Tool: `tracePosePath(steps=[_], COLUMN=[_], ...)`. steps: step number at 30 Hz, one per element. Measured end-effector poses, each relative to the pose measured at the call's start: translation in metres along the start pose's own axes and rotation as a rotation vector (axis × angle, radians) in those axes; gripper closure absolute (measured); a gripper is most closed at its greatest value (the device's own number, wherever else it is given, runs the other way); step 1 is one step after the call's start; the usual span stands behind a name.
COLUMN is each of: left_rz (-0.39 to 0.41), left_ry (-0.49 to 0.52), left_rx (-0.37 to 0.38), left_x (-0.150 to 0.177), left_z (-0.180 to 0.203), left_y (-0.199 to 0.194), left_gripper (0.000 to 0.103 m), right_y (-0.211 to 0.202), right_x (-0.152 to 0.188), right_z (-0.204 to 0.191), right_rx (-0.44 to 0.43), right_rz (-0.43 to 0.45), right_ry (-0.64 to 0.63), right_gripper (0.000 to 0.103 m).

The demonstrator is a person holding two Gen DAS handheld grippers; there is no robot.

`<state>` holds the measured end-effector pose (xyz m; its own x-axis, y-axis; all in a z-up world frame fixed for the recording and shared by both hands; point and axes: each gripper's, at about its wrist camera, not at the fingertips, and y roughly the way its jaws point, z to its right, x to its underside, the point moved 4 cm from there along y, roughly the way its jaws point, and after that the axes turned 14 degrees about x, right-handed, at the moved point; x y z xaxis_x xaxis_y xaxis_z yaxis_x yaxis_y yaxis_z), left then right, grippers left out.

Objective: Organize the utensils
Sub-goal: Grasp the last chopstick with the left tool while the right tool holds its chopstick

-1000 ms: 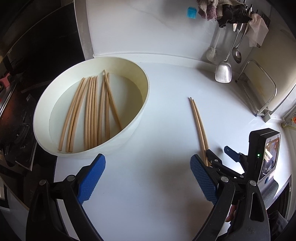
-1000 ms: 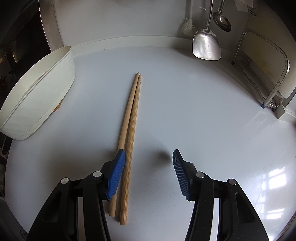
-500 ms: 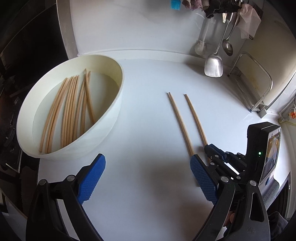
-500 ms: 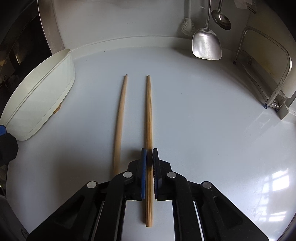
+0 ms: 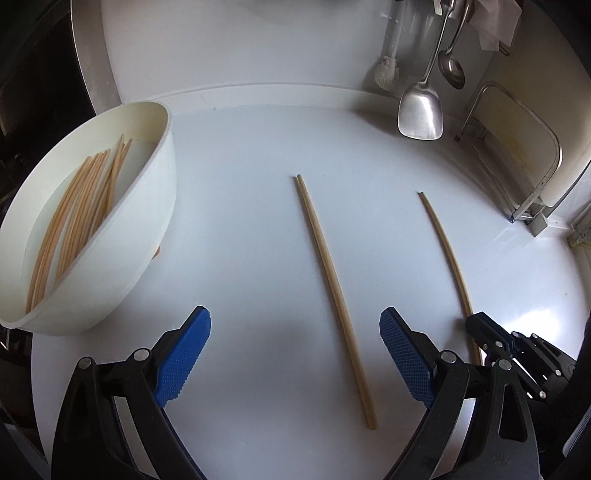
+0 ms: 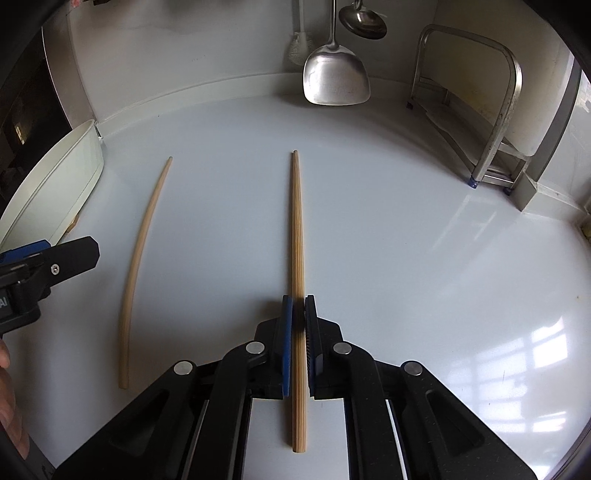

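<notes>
The right gripper (image 6: 298, 312) is pressed together on one wooden chopstick (image 6: 296, 229). This held chopstick runs straight away from the camera, its long axis in line with the fingers, the thin tip pointing to the back wall (image 6: 221, 40) and the thick end sticking out behind the blue pads (image 6: 287, 332) toward the camera. In the left wrist view the same chopstick (image 5: 445, 254) is seen on the right, with the right gripper (image 5: 480, 334) at its near end.

The second chopstick (image 5: 330, 273) lies flat on the white counter (image 5: 240, 229), well apart from the held one and nearly parallel to it, tip also to the back. Its near end lies between the fingers of the left gripper (image 5: 295, 354), which is spread wide and touches nothing. In the right wrist view this loose chopstick (image 6: 142, 254) lies to the left.

A white bowl (image 5: 147, 206) stands at the left of the counter and holds a bundle of more chopsticks (image 5: 74, 214), all lying about the same direction.

No readable writing or brand is visible; only a few white letters show on the left gripper's body (image 6: 48, 266) and I cannot read them.

At the back hang a steel spatula (image 6: 335, 81), a ladle (image 6: 364, 24) and a white brush (image 5: 386, 72). A metal rack (image 6: 498, 110) stands at the right.
</notes>
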<state>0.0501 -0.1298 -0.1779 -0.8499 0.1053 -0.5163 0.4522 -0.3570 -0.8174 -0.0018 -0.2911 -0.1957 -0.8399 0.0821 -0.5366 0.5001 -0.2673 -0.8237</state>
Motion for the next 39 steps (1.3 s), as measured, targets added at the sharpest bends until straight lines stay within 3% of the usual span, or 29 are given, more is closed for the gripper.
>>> tracePosePath(steps=[3, 7, 8, 24, 27, 32, 34, 35, 39], left_rz=[-0.014, 0.003, 0.009, -0.003, 0.005, 0.006, 0.002, -0.003, -0.023], left_ry=[-0.001, -0.002, -0.004, -0.015, 0.008, 0.044, 0.073, 0.085, 0.084], left_rx=[-0.013, -0.045, -0.051, -0.096, -0.071, -0.05, -0.038, -0.034, -0.016], left_x=[0.003, 0.004, 0.004, 0.003, 0.004, 0.006, 0.007, 0.007, 0.01], left_z=[0.002, 0.001, -0.001, -0.008, -0.002, 0.008, 0.013, 0.016, 0.016], left_y=[0.012, 0.018, 0.018, 0.037, 0.035, 0.03, 0.029, 0.029, 0.027], left_gripper=[0.012, 0.012, 0.012, 0.012, 0.024, 0.052, 0.083, 0.091, 0.095], right_y=[0.002, 0.006, 0.007, 0.015, 0.013, 0.009, 0.009, 0.009, 0.009], right_x=[-0.001, -0.004, -0.004, -0.012, -0.011, -0.011, -0.011, -0.012, -0.011], right_z=[0.006, 0.011, 0.011, 0.01, 0.006, -0.005, -0.007, -0.006, -0.001], right_rx=[0.0, 0.005, -0.001, 0.028, 0.032, 0.021, 0.022, 0.014, -0.008], right_rz=[0.003, -0.001, 0.0, 0.03, 0.039, 0.044, 0.038, 0.032, 0.001], right_ry=[-0.006, 0.002, 0.003, -0.028, -0.042, -0.085, -0.089, -0.081, -0.047], right_gripper=[0.096, 0.075, 0.074, 0.068, 0.071, 0.096, 0.096, 0.097, 0.097])
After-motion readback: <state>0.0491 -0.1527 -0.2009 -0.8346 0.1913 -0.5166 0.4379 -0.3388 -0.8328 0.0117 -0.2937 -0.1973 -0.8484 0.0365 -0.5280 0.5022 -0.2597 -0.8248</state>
